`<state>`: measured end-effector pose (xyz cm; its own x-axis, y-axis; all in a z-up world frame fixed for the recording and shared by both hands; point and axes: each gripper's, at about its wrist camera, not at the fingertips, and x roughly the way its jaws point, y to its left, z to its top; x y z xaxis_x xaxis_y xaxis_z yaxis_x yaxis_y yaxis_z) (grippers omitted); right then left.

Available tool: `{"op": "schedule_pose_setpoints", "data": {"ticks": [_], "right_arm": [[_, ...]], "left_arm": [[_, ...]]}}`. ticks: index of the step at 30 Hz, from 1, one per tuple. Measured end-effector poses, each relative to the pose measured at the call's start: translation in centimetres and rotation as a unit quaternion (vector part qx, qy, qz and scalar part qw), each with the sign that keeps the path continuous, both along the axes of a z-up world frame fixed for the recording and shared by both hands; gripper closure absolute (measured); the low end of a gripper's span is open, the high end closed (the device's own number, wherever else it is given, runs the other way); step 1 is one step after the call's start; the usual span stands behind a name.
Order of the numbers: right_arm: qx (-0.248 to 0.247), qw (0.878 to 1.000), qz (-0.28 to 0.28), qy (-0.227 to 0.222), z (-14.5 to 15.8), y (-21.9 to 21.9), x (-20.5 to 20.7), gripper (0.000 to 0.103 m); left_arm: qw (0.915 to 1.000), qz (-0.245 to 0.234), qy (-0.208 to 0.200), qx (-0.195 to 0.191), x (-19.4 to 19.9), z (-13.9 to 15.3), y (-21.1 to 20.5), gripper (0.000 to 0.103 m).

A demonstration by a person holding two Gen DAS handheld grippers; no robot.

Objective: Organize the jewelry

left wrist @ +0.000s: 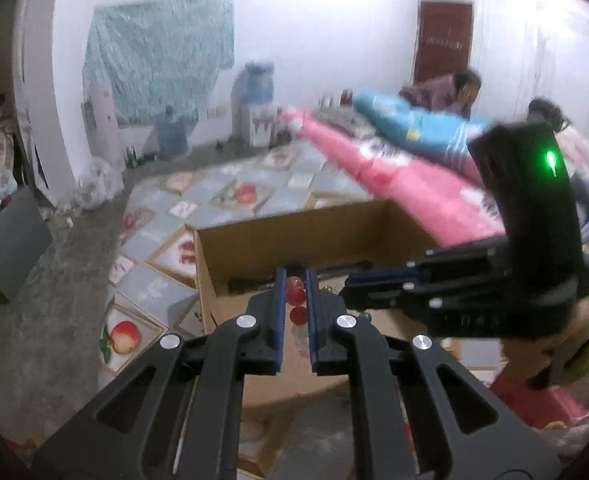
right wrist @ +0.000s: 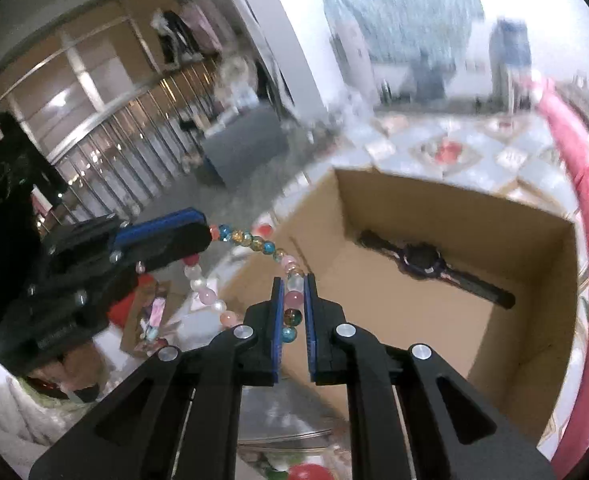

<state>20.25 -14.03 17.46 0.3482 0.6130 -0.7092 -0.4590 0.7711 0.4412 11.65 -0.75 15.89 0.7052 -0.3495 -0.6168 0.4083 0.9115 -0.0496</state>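
Both grippers — left (left wrist: pixel 294 300), right (right wrist: pixel 293 308) — clench bead bracelet (right wrist: pixel 254 240) over cardboard box (right wrist: pixel 434 200); patterned floor mat (left wrist: pixel 222 192), apparently bedroom.

Dim, motion-blurred, edge-warped fisheye views

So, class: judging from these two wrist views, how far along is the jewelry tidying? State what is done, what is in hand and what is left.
Done: a dark wristwatch already lies inside the open brown cardboard box. In hand: both the right gripper and the left gripper are closed on one multicoloured glass-bead bracelet, stretched between them beside the box. Left: getting that bracelet into the box. Whether other pieces remain is unclear.
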Motion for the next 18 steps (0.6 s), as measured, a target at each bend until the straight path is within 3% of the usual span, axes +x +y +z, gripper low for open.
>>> {"op": "schedule_pose_setpoints", "data": {"ticks": [4,9,13,18], "right_arm": [[-0.024,0.995,0.010,0.096,-4.2,1.0,5.1,0.093],[-0.053,0.978,0.019,0.200,-9.5,2.8,9.7,0.093],[-0.058,0.968,0.023,0.244,-11.8,3.6,11.1,0.092],[-0.043,0.970,0.013,0.241,-11.5,3.2,11.1,0.092]], "left_arm": [[0.9972,0.001,0.061,0.044,5.5,-3.8,-1.0,0.094],[0.9883,0.002,0.115,0.101,9.1,-7.5,-1.9,0.094],[0.9828,0.008,0.127,0.134,10.0,-8.8,-2.3,0.094],[0.9840,0.026,0.121,0.128,9.9,-8.6,-1.5,0.092]]}}
